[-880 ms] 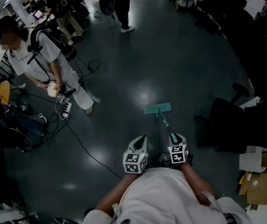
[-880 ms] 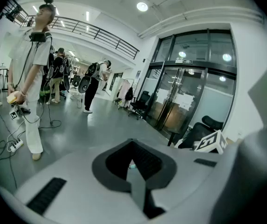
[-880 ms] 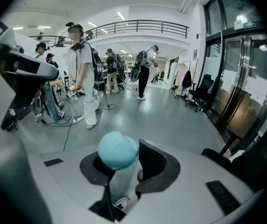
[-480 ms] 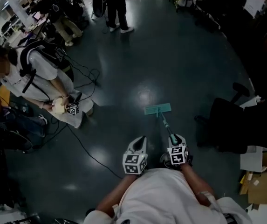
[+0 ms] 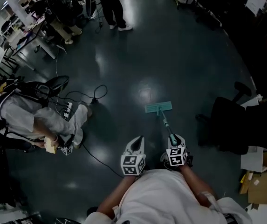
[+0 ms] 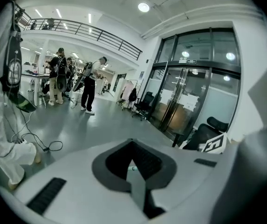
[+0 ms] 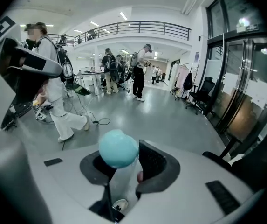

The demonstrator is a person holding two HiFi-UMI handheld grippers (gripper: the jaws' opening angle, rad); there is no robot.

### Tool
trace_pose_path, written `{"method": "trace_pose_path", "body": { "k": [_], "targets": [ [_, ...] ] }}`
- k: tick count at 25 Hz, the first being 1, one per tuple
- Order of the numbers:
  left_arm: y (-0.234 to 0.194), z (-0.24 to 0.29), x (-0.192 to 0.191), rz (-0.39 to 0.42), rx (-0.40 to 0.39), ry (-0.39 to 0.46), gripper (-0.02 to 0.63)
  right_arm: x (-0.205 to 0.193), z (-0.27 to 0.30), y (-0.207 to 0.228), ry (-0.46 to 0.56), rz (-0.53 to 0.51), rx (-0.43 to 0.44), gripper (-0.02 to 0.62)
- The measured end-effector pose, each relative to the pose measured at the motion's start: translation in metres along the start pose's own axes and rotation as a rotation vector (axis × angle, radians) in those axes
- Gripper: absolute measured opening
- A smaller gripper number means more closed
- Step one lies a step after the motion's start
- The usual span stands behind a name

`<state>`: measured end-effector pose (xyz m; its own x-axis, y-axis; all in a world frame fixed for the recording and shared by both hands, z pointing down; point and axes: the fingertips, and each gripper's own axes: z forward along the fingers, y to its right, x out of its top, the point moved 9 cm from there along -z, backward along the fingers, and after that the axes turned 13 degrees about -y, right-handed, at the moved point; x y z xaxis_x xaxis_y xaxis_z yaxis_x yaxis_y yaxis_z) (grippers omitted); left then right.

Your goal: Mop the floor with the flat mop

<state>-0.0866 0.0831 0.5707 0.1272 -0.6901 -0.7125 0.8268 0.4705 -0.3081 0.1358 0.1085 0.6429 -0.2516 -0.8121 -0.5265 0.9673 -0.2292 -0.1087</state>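
The flat mop's teal head lies flat on the dark floor ahead of me. Its thin handle slants back to my right gripper, which is shut on the handle near its top. In the right gripper view the handle's round teal end sticks up between the dark pads. My left gripper hangs beside it to the left, apart from the mop. In the left gripper view its jaws are closed together, holding nothing.
A black office chair stands close on the right. A person with a backpack bends low at the left, near cables and a power strip. Cardboard boxes sit at the lower right. Another person stands far ahead.
The person at the left has moved toward me and bent down. The mop and both grippers have stayed almost still.
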Motion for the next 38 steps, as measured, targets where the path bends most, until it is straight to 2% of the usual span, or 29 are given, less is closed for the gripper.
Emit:
{"method": "trace_pose_path", "body": {
  "k": [4, 10, 15, 20, 23, 27, 32, 38],
  "targets": [
    [-0.002, 0.009, 0.004, -0.006, 0.009, -0.007, 0.005, 0.020, 0.023, 0.011, 0.023, 0.004, -0.008, 0.114],
    [-0.002, 0.023, 0.002, -0.016, 0.027, -0.036, 0.005, 0.063, 0.086, 0.040, 0.060, 0.003, -0.016, 0.114],
    [-0.006, 0.029, 0.002, -0.037, 0.043, -0.058, 0.005, 0.109, 0.145, 0.062, 0.037, 0.041, -0.033, 0.114],
    [-0.002, 0.038, 0.004, -0.052, 0.069, -0.066, 0.005, 0.143, 0.191, 0.082, 0.018, 0.024, -0.046, 0.113],
    [0.014, 0.024, 0.010, -0.048, 0.068, -0.058, 0.005, 0.146, 0.168, 0.099, 0.007, 0.026, -0.056, 0.113],
    [-0.008, 0.019, 0.019, -0.041, 0.064, -0.030, 0.005, 0.139, 0.155, 0.092, -0.029, 0.042, -0.060, 0.112],
    [-0.018, 0.014, 0.021, -0.023, 0.062, 0.011, 0.005, 0.091, 0.102, 0.064, -0.062, 0.030, -0.012, 0.112],
    [-0.006, 0.017, 0.030, 0.007, 0.008, 0.038, 0.006, 0.027, 0.003, 0.043, -0.121, -0.019, 0.032, 0.112]
  ]
}}
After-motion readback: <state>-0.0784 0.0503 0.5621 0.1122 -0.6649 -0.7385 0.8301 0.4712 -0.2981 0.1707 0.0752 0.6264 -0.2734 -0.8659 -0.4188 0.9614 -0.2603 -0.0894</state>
